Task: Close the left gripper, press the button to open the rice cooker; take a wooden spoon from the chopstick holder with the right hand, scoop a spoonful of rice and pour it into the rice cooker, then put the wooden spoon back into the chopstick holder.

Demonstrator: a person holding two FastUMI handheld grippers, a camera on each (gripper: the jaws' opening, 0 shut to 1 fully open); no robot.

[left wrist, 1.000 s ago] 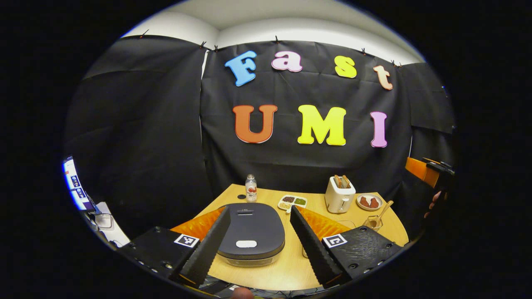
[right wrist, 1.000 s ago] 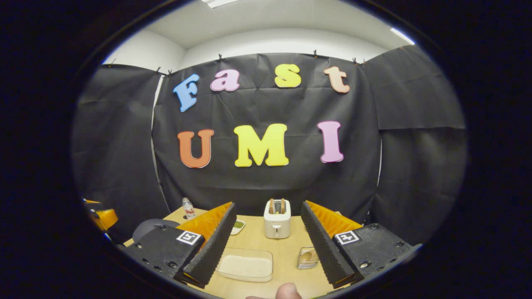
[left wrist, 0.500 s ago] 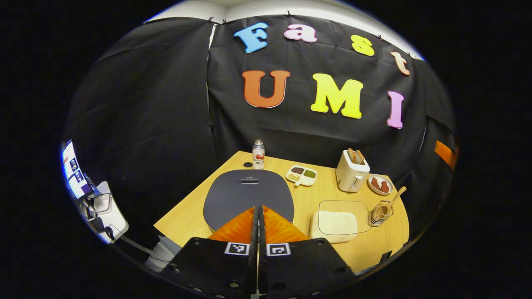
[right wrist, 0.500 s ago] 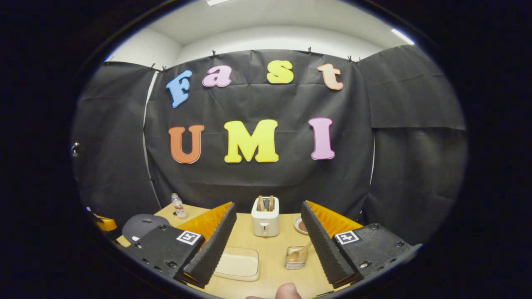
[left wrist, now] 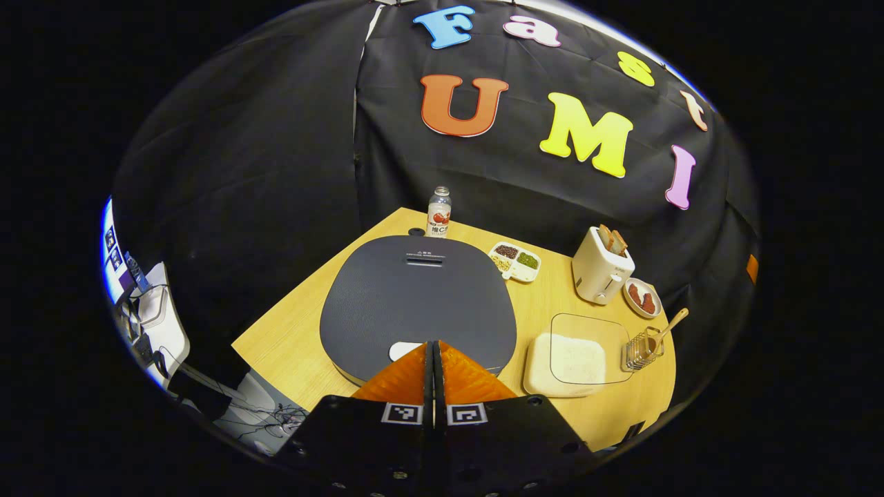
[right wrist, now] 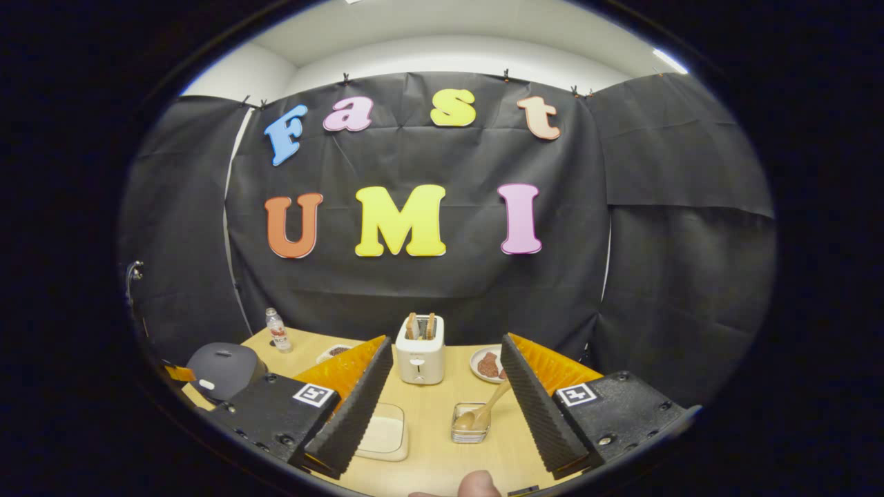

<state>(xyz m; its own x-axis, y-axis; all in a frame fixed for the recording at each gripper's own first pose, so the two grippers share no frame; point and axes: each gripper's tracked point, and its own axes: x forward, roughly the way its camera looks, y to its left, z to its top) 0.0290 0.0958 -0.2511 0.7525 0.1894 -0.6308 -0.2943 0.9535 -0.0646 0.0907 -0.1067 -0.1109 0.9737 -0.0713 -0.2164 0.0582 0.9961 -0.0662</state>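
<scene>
The dark grey rice cooker (left wrist: 418,293) sits with its lid down on the wooden table (left wrist: 297,331). My left gripper (left wrist: 434,345) is shut with nothing in it. Its tips are at the near edge of the lid, right beside the white button (left wrist: 402,351); I cannot tell whether they touch. To the right, the wooden spoon (left wrist: 668,326) leans in the wire chopstick holder (left wrist: 639,351), next to the clear container of rice (left wrist: 577,359). My right gripper (right wrist: 445,343) is open, held above the table, with the chopstick holder (right wrist: 471,423) and spoon (right wrist: 487,411) ahead between its fingers. The rice cooker (right wrist: 224,366) lies far left.
A white toaster (left wrist: 599,266) with toast, a plate of meat (left wrist: 642,298), a divided snack dish (left wrist: 516,259) and a small bottle (left wrist: 438,212) line the back of the table. A thumb (right wrist: 476,485) shows at the bottom of the right gripper view. Cables and equipment (left wrist: 148,317) lie left of the table.
My left gripper went from open to shut, rose and tilted down over the cooker lid, ending by the white button. The right gripper drifted slightly, bringing the holder and spoon more between its fingers.
</scene>
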